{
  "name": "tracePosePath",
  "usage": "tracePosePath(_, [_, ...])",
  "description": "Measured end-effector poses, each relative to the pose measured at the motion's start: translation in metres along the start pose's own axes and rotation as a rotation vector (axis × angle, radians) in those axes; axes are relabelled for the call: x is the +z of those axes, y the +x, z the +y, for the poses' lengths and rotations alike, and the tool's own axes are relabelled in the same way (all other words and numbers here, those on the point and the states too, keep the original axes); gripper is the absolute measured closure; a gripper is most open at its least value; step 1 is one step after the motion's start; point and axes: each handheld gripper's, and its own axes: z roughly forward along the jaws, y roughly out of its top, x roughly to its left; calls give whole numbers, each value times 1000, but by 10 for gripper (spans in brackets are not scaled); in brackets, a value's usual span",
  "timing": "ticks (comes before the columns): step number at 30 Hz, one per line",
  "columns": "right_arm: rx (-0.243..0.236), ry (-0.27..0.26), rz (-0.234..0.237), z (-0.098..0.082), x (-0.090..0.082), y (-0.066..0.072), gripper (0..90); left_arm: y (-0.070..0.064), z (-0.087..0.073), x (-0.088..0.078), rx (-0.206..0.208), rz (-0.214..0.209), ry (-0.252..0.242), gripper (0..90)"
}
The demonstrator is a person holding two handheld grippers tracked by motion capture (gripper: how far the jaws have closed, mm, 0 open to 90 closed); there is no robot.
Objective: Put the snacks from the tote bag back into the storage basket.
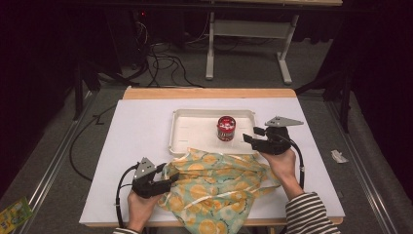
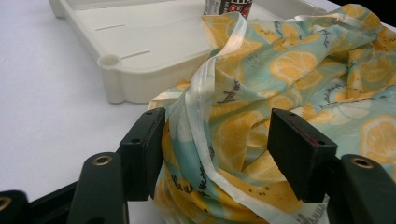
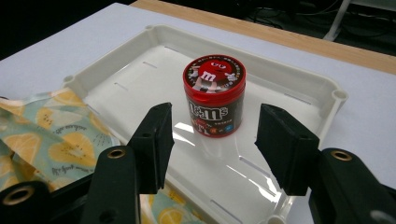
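Dim room, grey carpet floor (image 1: 58,161), black cables (image 1: 165,63), white table frame (image 1: 248,29) behind.

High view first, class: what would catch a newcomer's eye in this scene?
The lemon-print cloth stands out most, crumpled at the near edge of the white table and lapping the white tray. Next comes the red-lidded M&M's tub, upright in that tray. The left gripper straddles a fold of cloth, while the right gripper points at the tub.

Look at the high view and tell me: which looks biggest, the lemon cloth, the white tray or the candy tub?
1. lemon cloth: it spreads widest, though it lies nearer the camera.
2. white tray: a bit smaller.
3. candy tub: clearly smallest, standing upright inside the tray.
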Motion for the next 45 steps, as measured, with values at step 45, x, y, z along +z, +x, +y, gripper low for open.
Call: tracePosePath(45, [59, -65, -49, -52, -48, -17, 503, -1, 6, -16, -3, -20, -41, 380])
